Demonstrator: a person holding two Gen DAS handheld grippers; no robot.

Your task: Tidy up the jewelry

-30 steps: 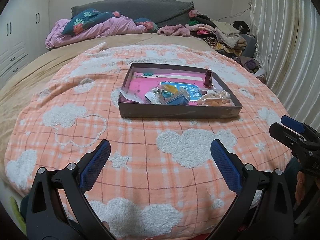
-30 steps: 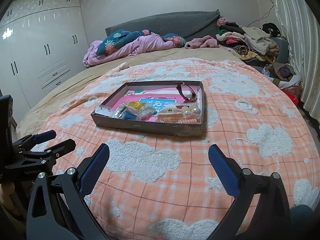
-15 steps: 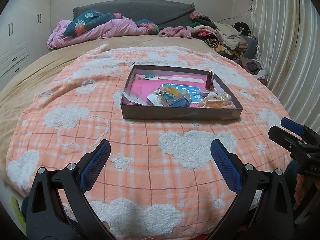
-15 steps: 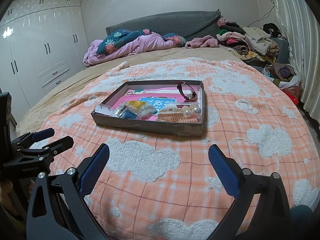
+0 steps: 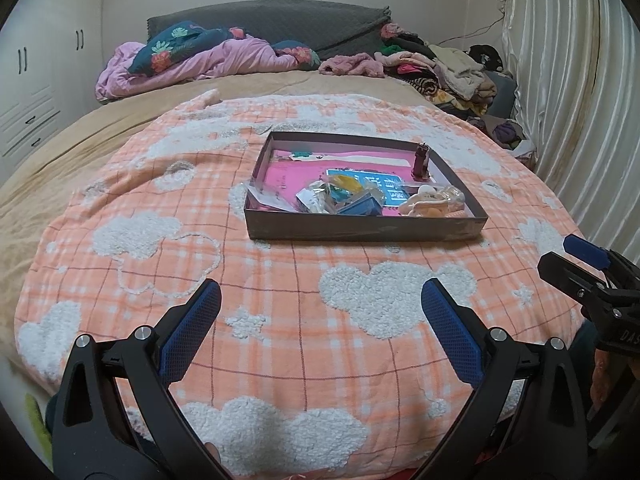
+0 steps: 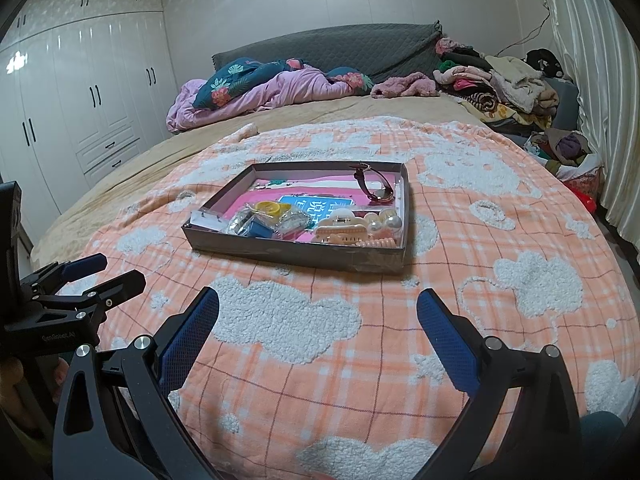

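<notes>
1. Left gripper (image 5: 320,304) hovers over an orange cloud-pattern blanket (image 5: 280,320), fingers spread wide, holding nothing.
2. Right gripper (image 6: 318,312) likewise gapes empty.
3. The jewelry tray (image 6: 296,256) lies well ahead of both, untouched, its watch (image 6: 372,184) at the far right corner.

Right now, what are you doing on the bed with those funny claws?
A person is holding two claws over the orange cloud blanket, about to sort jewelry. The left claw and the right claw are both open and hold nothing. Ahead of them a shallow box sits on the blanket with a watch, pearl beads, a cream hair clip and small packets jumbled inside. Neither claw is touching the box.
</notes>
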